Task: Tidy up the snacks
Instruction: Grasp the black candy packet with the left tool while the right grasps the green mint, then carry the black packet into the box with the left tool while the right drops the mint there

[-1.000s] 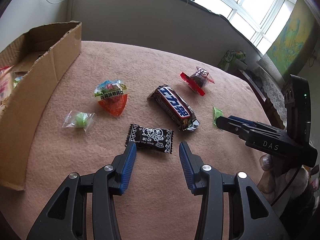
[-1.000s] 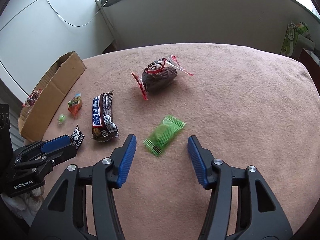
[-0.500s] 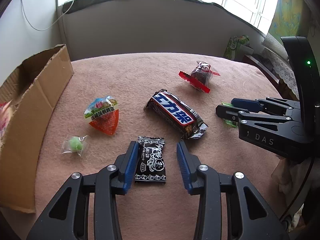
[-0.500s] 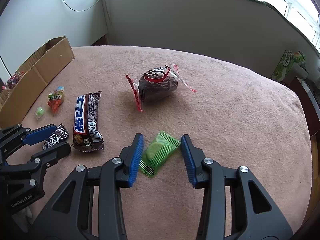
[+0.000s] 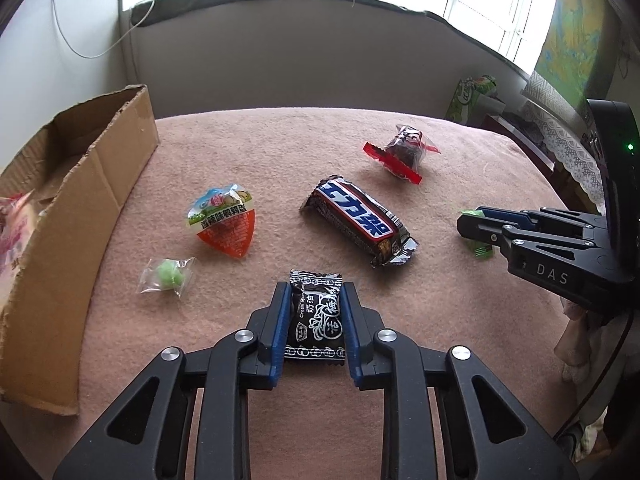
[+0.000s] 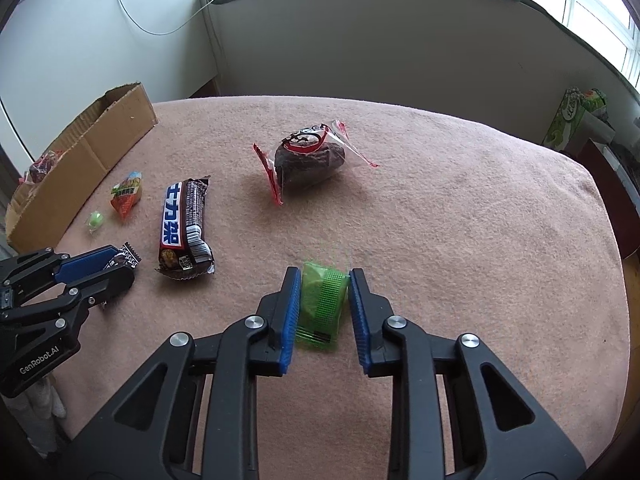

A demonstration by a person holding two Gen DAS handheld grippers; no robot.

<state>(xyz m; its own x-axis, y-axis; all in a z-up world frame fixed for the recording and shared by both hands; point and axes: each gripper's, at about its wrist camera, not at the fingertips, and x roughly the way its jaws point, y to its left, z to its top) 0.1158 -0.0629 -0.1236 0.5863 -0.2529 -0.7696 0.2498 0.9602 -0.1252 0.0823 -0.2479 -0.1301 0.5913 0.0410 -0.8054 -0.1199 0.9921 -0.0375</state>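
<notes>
Your corrugated cardboard box [image 5: 100, 184] stands at the far left, its flap edges ragged, with wrapped snacks inside. Near it on the napped pink blanket [image 5: 240, 140] lie a small clear packet holding a green sweet [image 5: 168, 276] and a glossy heart-shaped cup with an orange base [image 5: 224, 222].

Your left gripper [image 5: 314, 308] is closing; its ribbed blue pads sit against both long edges of the black foil sachet [image 5: 316, 316], which lies flat on the blanket with crimped ends.

Just beyond it to the right rests the dark chocolate bar [image 5: 358, 220], shiny wrapper, blue and white lettering, angled across the cloth. Farther off sits a lumpy brown cake in clear film with red serrated seals [image 6: 308, 160].

Your right gripper [image 6: 324, 304] has come fully together on the translucent green packet [image 6: 322, 304], pads pressing both sides; the packet's near end touches the blanket, and its image is slightly blurred.

At the far right, beyond the blanket's edge, stands a green printed carton [image 6: 572, 120].
</notes>
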